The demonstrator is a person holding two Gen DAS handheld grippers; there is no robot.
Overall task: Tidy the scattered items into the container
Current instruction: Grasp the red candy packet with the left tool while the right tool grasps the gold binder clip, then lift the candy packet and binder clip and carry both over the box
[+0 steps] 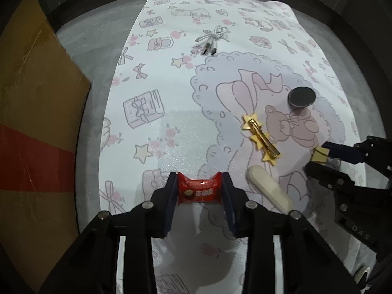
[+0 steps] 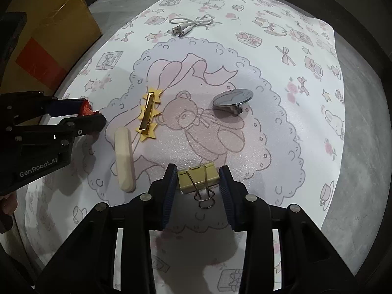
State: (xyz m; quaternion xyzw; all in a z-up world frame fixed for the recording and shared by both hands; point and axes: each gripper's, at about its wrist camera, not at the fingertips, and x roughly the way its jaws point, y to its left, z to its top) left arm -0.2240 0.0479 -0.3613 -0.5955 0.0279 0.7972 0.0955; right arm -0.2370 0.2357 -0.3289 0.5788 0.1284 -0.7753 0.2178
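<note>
The left gripper (image 1: pixel 199 188) is clamped on a red snack packet (image 1: pixel 199 190), its blue pads pressing the two crimped ends, so the packet's long axis runs straight across from one finger to the other. The right gripper (image 2: pixel 198 180) is closed on a gold binder clip (image 2: pixel 198 177) in the same way: the clip's body spans the gap between the pads, its long axis crossways, and its wire handles point back toward the gripper's body. Both tools tip steeply down at the mat. Between the two grippers, just to the right of the left one, lies a cream oblong bar (image 1: pixel 269 188), its length running diagonally away from the fingers; beyond it sits a gold star hair clip (image 1: pixel 261 139), also lengthwise on a slant. Farther ahead of the right gripper rests a round metal disc (image 2: pixel 232 99) on a short stem, tilted. A white USB cable (image 2: pixel 193 23), bundled and tied, lies well ahead of both tools near the mat's far end, its plugs pointing back toward the grippers. Everything rests on a pale mat printed with bears, bows and stars (image 2: pixel 306 78), spread over a grey tabletop (image 2: pixel 362 147). To the left of the left gripper stands a brown cardboard box with a red band (image 1: pixel 36 127), beside the mat's edge.
</note>
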